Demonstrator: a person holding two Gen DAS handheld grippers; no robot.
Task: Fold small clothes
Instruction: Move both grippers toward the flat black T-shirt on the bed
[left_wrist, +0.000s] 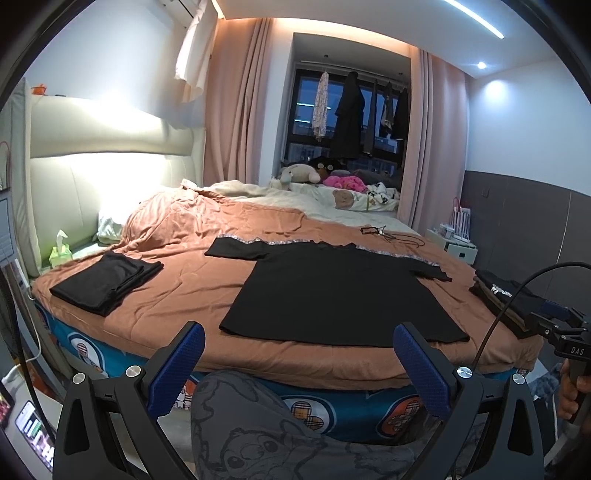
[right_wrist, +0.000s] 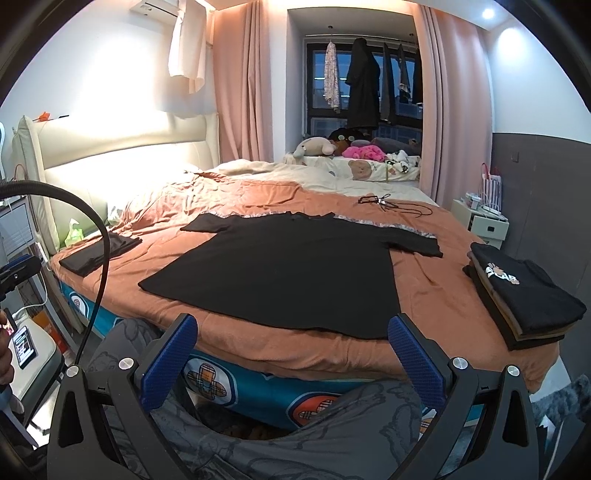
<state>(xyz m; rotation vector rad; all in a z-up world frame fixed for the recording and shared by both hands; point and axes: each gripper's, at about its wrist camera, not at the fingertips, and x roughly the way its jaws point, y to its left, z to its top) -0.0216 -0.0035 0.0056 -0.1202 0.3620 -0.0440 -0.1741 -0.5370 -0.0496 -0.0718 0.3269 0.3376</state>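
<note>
A black T-shirt (left_wrist: 340, 291) lies spread flat mid-frame on the rust-coloured bedspread (left_wrist: 177, 288), sleeves out. It looks light, soft and limp, so I'd pinch it at a sleeve or hem corner. The left gripper (left_wrist: 299, 354) and the right gripper (right_wrist: 291, 343) both hang released, blue ribbed pads empty, short of the bed's edge.
</note>
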